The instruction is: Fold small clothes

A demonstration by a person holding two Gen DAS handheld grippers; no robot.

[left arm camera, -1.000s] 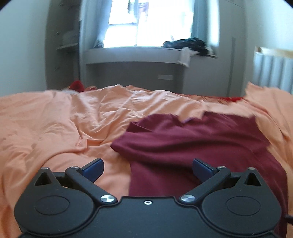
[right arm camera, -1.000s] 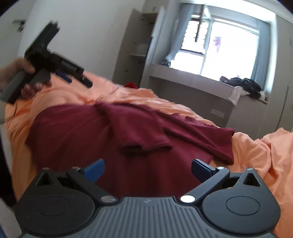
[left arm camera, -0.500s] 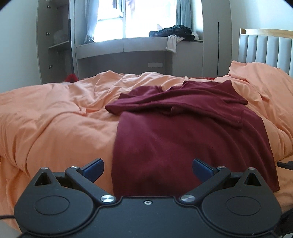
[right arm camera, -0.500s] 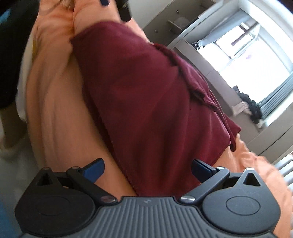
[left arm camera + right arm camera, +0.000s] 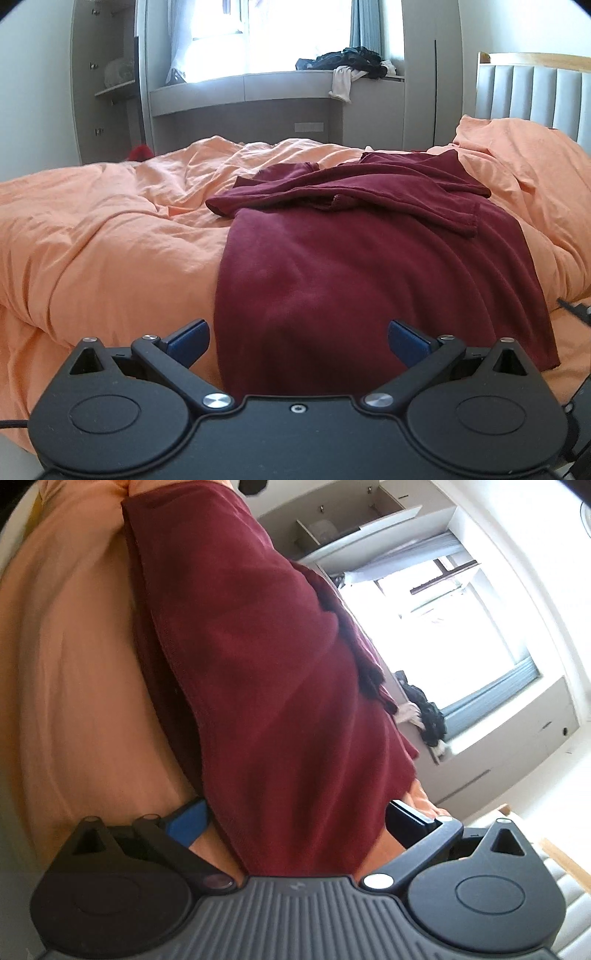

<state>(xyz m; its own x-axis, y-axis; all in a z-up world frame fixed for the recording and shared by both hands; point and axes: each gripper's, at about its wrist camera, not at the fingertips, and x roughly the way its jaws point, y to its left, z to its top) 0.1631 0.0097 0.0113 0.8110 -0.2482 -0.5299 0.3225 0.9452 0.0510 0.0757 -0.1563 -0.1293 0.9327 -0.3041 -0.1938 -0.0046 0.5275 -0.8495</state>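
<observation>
A dark red T-shirt [image 5: 362, 266] lies flat on the orange duvet [image 5: 110, 243], both sleeves folded in across its upper part, its hem hanging over the near bed edge. My left gripper [image 5: 297, 341] is open just in front of the hem's left corner, with cloth showing between the blue fingers [image 5: 186, 341]. In the right wrist view the camera is rolled sideways and the same shirt [image 5: 258, 672] fills the frame. My right gripper [image 5: 295, 821] is open, and the shirt's hem corner lies between its fingers.
A grey window bench [image 5: 243, 99] with a heap of dark clothes [image 5: 347, 61] stands behind the bed. The padded headboard [image 5: 532, 92] and an orange pillow [image 5: 517, 155] are at the right. Open shelves [image 5: 110, 85] stand at the far left.
Both grippers have pulled back from over the shirt to the near bed edge and dropped to the hem. The right gripper has rolled sideways and closed in on the hem corner.
</observation>
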